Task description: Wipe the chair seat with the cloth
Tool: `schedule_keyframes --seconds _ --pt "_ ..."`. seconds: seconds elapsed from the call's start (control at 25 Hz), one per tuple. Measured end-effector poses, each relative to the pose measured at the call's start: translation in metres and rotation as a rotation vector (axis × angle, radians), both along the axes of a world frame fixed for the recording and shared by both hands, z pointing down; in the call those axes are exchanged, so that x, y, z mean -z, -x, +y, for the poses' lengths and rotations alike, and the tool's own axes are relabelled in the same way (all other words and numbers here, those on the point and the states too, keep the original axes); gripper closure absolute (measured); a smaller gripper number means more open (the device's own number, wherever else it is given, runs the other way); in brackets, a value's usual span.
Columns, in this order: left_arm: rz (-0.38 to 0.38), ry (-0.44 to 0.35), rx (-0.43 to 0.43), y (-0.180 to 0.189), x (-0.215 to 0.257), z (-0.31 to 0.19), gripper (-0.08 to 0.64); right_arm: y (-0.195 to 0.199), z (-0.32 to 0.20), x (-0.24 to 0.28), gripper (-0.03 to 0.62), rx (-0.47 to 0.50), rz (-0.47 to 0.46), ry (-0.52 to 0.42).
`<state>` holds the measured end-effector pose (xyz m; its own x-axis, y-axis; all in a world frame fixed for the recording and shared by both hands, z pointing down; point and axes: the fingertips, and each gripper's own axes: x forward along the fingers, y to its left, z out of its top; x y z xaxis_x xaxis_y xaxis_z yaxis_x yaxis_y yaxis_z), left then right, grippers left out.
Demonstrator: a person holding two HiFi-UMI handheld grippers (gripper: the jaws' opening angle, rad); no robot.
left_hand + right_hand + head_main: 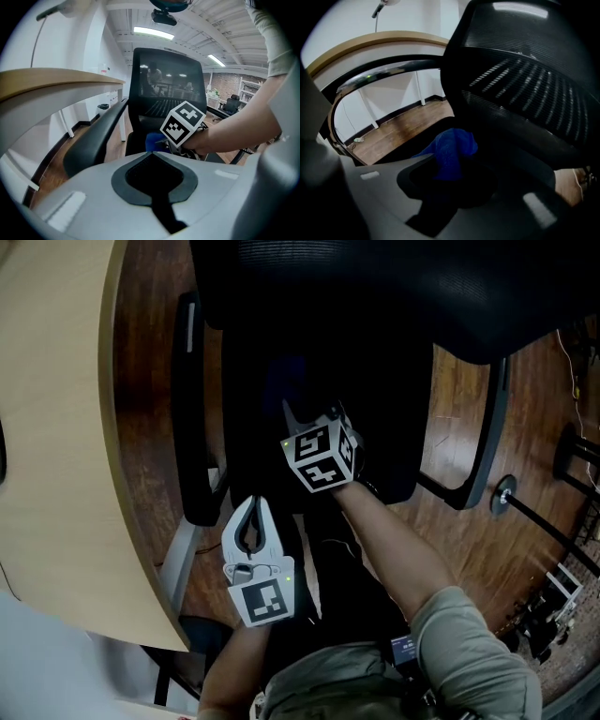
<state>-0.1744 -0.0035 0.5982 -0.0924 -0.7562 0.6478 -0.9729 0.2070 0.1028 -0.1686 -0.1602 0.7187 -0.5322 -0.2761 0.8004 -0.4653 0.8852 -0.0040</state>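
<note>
A black office chair stands below me, its dark seat in the middle of the head view. My right gripper is over the seat's near half, its marker cube facing up. It is shut on a blue cloth, which bunches out past the jaw tips onto the seat in front of the mesh backrest. My left gripper hangs off the seat's front left corner, jaws closed together with nothing between them. In the left gripper view, the cloth shows beyond the left gripper, under the right hand's cube.
A curved wooden desk stands close on the left, beside the chair's left armrest. The right armrest stands over wood floor. The backrest closes off the far side. Stands and cables sit at the far right.
</note>
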Motion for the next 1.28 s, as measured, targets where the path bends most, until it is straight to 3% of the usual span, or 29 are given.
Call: schedule_keyframes --seconds 0.4,0.76,1.0,1.28 --pt "-0.006 -0.041 -0.227 -0.090 0.012 -0.066 0.555 -0.176 -0.077 0.017 0.495 -0.344 0.063 -0.044" --pt "-0.021 -0.063 -0.387 -0.154 0.020 -0.096 0.555 -0.306 -0.078 0.014 0.495 -0.645 0.106 -0.022" --pt "-0.032 -0.049 -0.416 -0.176 0.014 -0.092 0.555 -0.332 -0.055 -0.014 0.495 -0.715 0.091 0.069" --pt "-0.035 -0.045 -0.324 -0.166 0.025 -0.090 0.555 -0.331 -0.048 -0.013 0.495 -0.685 0.090 0.109"
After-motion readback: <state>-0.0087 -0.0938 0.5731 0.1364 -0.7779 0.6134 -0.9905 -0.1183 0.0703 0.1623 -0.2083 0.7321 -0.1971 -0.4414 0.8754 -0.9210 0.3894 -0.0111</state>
